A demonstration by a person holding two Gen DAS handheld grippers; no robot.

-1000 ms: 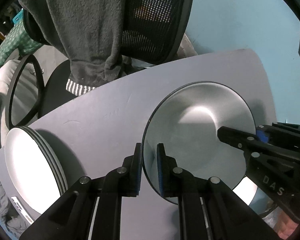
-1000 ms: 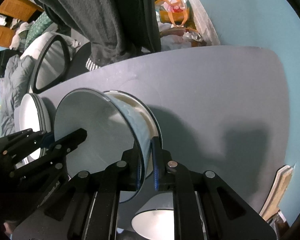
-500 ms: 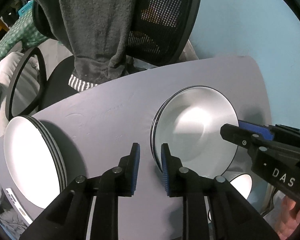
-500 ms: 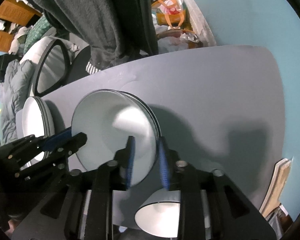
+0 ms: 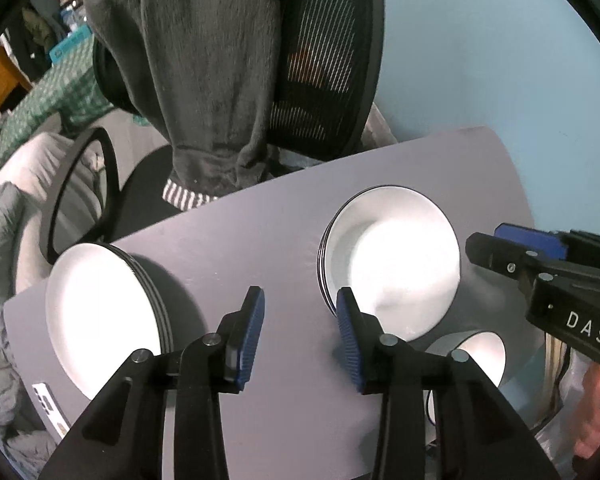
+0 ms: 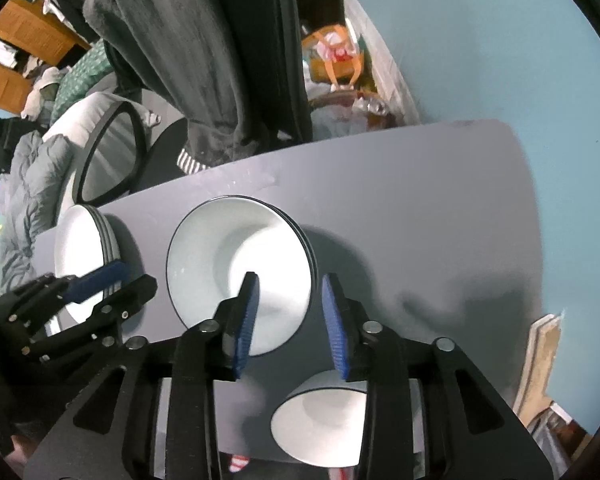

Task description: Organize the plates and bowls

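A stack of white deep plates with dark rims [image 5: 392, 264] lies on the grey table [image 5: 260, 236], also in the right wrist view [image 6: 236, 268]. A second stack of white plates [image 5: 96, 316] lies at the table's left edge [image 6: 84, 248]. A small white bowl [image 5: 480, 352] sits near the front edge [image 6: 320, 424]. My left gripper [image 5: 300, 332] is open and empty, just in front of the middle stack. My right gripper [image 6: 290, 312] is open and empty above the near rim of that stack.
A black mesh office chair [image 5: 324, 60] draped with a grey garment [image 5: 204, 80] stands behind the table. A phone [image 5: 52, 404] lies at the table's front left corner. A blue wall [image 6: 480, 40] is behind on the right. Clutter and bedding lie on the left.
Both grippers were shut on the rim of a tilted plate. They lowered it onto the middle stack, opened and drew back. The plate now lies flat on the stack.
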